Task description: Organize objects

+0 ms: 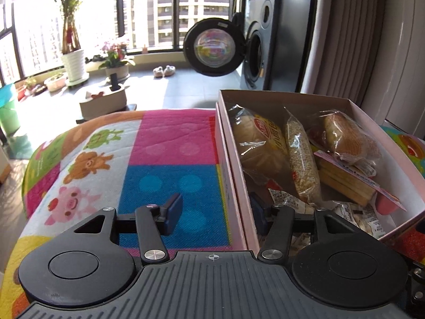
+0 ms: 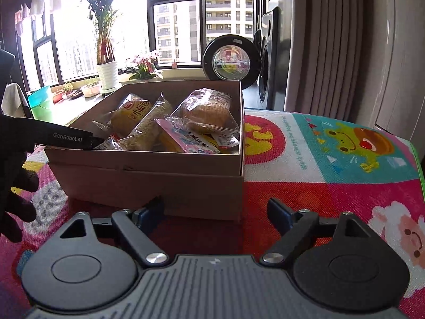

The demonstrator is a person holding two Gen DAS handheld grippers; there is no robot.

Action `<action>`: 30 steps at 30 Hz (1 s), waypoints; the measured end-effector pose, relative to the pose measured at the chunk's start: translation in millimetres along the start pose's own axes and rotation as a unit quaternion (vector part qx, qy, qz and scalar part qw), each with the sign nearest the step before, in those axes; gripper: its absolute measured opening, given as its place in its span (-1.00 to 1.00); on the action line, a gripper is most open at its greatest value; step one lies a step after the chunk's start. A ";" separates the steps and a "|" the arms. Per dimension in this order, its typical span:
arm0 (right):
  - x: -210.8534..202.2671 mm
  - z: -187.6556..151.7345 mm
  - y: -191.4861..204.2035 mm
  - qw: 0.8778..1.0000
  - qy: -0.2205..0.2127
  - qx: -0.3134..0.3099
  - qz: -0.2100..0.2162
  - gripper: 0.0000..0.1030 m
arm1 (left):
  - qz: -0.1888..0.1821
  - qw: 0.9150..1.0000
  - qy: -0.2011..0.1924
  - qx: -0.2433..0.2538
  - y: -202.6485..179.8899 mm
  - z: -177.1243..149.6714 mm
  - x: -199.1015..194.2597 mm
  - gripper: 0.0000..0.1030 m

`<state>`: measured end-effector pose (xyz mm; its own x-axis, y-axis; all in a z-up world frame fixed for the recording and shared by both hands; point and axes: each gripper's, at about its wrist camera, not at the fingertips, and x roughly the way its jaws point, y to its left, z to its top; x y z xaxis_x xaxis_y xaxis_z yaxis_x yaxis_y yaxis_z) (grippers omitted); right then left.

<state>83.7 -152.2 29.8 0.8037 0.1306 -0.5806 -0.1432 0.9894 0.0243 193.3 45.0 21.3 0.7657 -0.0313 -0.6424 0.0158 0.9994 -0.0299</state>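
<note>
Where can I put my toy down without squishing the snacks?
The mat is bare to the right of the box, by the frog picture. It is also bare left of the box, on the pink and blue squares. Inside the box it is crowded with bread and packets.

Box at right of the left wrist frame on a play mat, snack packets inside, washing machine behind at upper right, potted plants upper left
</note>
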 end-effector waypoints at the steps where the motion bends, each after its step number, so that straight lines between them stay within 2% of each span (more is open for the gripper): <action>1: -2.5 -0.8 -0.5 1.000 -0.009 0.002 -0.007 0.84 | 0.000 1.000 -0.008 -0.014 4.2 -1.5 -3.5 0.18; 2: -5.0 -1.9 -0.9 1.000 -0.016 0.006 -0.013 0.93 | -0.004 0.999 -0.014 -0.030 10.0 -2.7 -8.9 0.17; 5: -10.7 -6.3 -0.8 1.000 -0.022 0.008 -0.020 0.95 | -0.024 0.996 -0.044 -0.068 19.8 -14.5 -35.4 0.19; 10: -31.2 -15.8 6.6 0.998 -0.048 0.001 -0.036 1.00 | -0.050 0.985 -0.137 -0.089 29.9 -60.9 -99.0 0.19; 12: -41.7 -21.1 11.3 0.998 -0.046 -0.005 -0.037 1.00 | -0.042 0.988 -0.125 -0.085 32.9 -79.1 -114.1 0.08; 14: -55.1 -30.3 13.2 0.998 -0.054 -0.005 -0.045 1.00 | -0.050 0.990 -0.090 -0.099 41.9 -95.6 -120.8 0.07; 16: -69.0 -39.6 13.4 0.997 -0.054 -0.001 -0.050 1.00 | -0.056 0.991 -0.031 -0.119 52.4 -113.4 -129.1 0.06; 17: -75.0 -44.0 13.5 0.997 -0.049 0.001 -0.052 1.00 | -0.059 0.991 -0.021 -0.117 52.6 -118.7 -134.9 0.04; 18: -82.9 -50.4 14.4 0.998 -0.035 0.003 -0.053 1.00 | -0.059 0.993 -0.019 -0.103 49.9 -121.5 -144.9 0.03; 20: -91.6 -58.7 16.6 0.999 -0.009 0.006 -0.050 1.00 | -0.084 0.994 -0.003 -0.073 36.8 -123.2 -158.4 0.03; 24: -101.6 -68.3 22.6 0.998 0.028 -0.001 -0.060 1.00 | -0.094 0.995 0.008 0.030 -8.0 -122.7 -153.8 0.04; 28: -110.6 -69.7 28.8 0.997 0.017 -0.017 -0.071 1.00 | -0.093 0.995 -0.007 0.041 -30.1 -117.4 -132.8 0.04; 30: -107.0 -63.8 30.0 0.995 0.010 -0.027 -0.092 1.00 | -0.094 0.994 -0.015 0.052 -37.2 -114.8 -121.9 0.08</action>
<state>-43.5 -140.5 40.7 0.8077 -0.0550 -0.5871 -0.0260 0.9914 -0.1285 25.5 10.1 12.9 0.7624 -0.2183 -0.6092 0.2255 0.9720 -0.0662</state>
